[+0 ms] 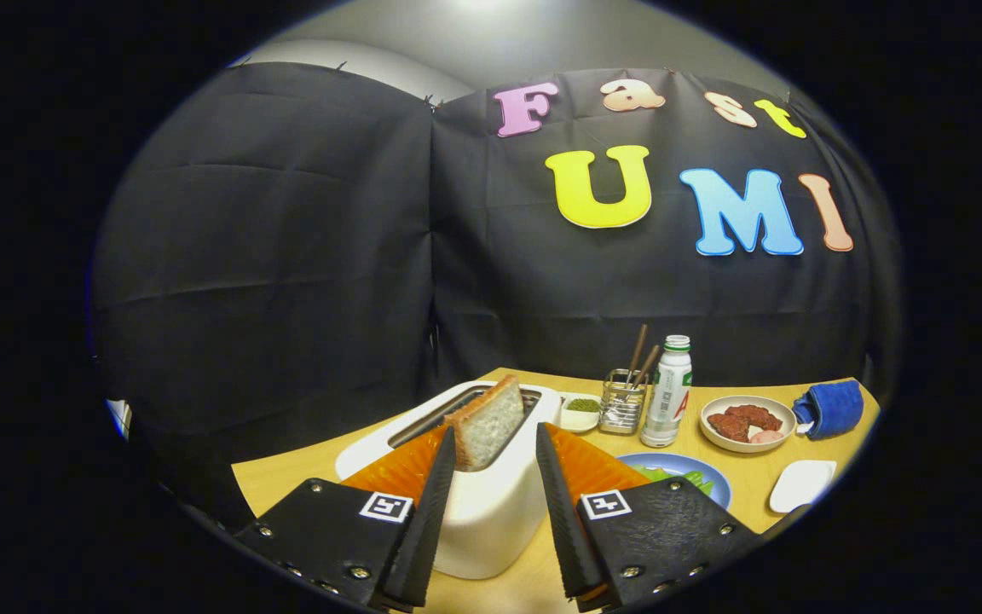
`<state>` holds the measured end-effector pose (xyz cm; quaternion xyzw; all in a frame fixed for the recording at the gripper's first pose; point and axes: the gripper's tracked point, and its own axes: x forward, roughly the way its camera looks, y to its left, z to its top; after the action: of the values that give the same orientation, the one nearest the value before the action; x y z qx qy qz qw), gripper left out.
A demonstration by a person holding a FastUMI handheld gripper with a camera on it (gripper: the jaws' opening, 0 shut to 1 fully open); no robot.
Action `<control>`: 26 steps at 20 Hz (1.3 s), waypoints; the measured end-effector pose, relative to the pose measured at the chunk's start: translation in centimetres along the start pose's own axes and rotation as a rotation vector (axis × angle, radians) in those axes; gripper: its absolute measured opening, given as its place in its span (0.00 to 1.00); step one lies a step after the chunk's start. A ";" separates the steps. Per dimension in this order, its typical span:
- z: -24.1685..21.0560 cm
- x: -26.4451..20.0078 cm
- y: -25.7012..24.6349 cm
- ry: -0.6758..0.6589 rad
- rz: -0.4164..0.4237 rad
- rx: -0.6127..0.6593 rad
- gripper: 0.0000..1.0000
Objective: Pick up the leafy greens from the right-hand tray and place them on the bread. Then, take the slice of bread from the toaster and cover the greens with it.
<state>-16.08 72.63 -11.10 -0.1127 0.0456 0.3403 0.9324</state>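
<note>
Your gripper (494, 499) hangs with its jaws spread wide and nothing held, straddling the near end of the white toaster (491, 512), which serves as the landmark here. The slice of bread (486, 424) stands on edge in the toaster's slot, just ahead of the fingers and nearer the left one, its top rising clear of the slot. By the look of it, the step in hand is lifting that slice: centre it between the fingers, come in low enough to take the flat faces rather than the crust edge, close gently because the crumb looks soft and porous, then draw it straight up so it does not scrape the slot. The toaster is smooth, glossy and rounded at its corners. To its right lies a blue plate (677, 465) with leafy greens (672, 474) on it, partly hidden behind the right finger; whether bread sits under them you cannot tell. Further right is a small white rectangular dish (802, 484). Beyond the toaster stand a wire holder with sticks (625, 399), a slim white bottle (668, 394), a bowl of reddish food (747, 422) and a folded blue cloth (832, 408).
</note>
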 end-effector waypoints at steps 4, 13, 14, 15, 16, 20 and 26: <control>-0.2 1.6 0.8 0.002 -0.029 -0.027 0.57; -1.4 5.6 -0.4 0.048 -0.164 -0.037 0.17; -1.4 5.5 -0.2 0.046 -0.143 -0.043 0.14; -1.1 5.2 -0.5 0.038 -0.140 -0.042 0.10; -1.1 5.3 -0.4 0.039 -0.130 -0.042 0.10; -0.3 5.2 -0.3 0.037 -0.094 -0.030 0.05; 4.5 3.3 -0.5 -0.068 -0.086 -0.012 0.05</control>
<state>-13.23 75.44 -7.15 -0.1085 0.0069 0.3036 0.9466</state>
